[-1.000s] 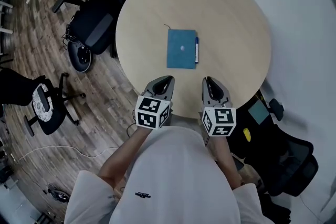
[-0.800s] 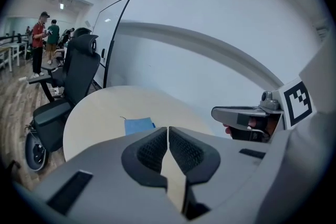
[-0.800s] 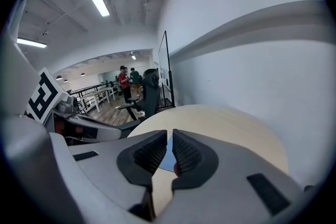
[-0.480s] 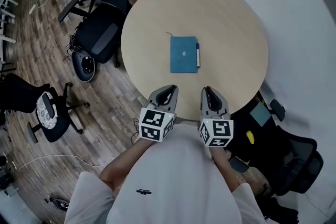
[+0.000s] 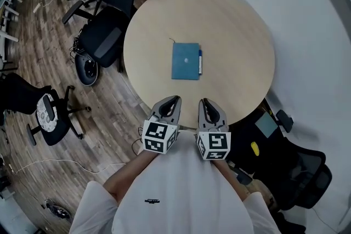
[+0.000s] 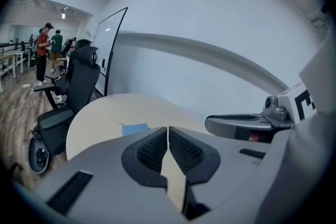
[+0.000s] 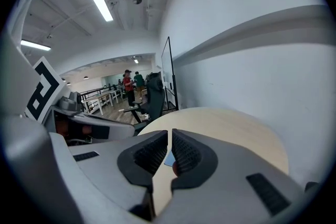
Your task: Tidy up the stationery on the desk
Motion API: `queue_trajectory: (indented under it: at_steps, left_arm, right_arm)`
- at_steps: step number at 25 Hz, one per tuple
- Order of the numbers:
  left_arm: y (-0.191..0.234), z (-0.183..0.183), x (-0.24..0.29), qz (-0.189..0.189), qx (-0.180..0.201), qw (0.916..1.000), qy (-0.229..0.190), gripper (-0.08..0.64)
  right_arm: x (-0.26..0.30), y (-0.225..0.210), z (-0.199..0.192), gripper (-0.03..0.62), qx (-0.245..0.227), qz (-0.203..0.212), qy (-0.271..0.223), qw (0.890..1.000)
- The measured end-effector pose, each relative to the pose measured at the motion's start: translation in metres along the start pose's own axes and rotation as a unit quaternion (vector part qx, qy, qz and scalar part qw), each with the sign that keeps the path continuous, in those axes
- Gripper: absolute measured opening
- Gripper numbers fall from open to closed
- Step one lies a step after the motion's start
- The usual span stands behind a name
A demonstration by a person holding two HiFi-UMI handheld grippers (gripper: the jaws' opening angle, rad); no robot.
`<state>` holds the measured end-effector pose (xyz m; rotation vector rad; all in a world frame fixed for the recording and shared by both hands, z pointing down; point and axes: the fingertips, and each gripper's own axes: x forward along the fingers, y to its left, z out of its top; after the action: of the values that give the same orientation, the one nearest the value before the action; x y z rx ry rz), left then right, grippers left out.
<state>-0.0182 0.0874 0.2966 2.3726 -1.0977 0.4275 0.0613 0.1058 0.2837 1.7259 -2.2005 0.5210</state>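
A blue notebook (image 5: 185, 61) lies flat near the middle of the round wooden table (image 5: 236, 24). A dark pen (image 5: 199, 62) rests along the notebook's right edge. My left gripper (image 5: 171, 102) hangs over the table's near edge, shut with nothing in it, well short of the notebook. My right gripper (image 5: 207, 104) hovers beside it, also shut and empty. In the left gripper view the jaws (image 6: 168, 128) meet, and a corner of the notebook (image 6: 135, 129) shows beyond them. Past the shut jaws (image 7: 169, 134) in the right gripper view, only a sliver of the notebook (image 7: 168, 159) shows.
Black office chairs (image 5: 101, 30) stand to the table's left, with another chair (image 5: 46, 112) further out on the wood floor. A chair and bags (image 5: 296, 172) sit at the near right. A white wall curves behind the table. People (image 6: 47, 47) stand far off.
Both grippers have drawn back toward the person's body and come closer together, still shut. The notebook and pen keep their place on the table.
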Motion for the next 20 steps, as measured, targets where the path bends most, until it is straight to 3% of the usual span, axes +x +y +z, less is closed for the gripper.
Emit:
queue_trajectory:
  at_steps: [7, 20]
  left_arm:
    - [-0.009, -0.006, 0.006, 0.012, 0.0, 0.9999, -0.004, 0.028]
    - [-0.013, -0.001, 0.012, 0.038, 0.003, 0.9992, -0.016, 0.026]
  right_arm:
    - [-0.005, 0.004, -0.004, 0.052, -0.003, 0.029, 0.002, 1.0]
    - [0.003, -0.015, -0.007, 0.051, 0.008, 0.034, 0.004, 0.999]
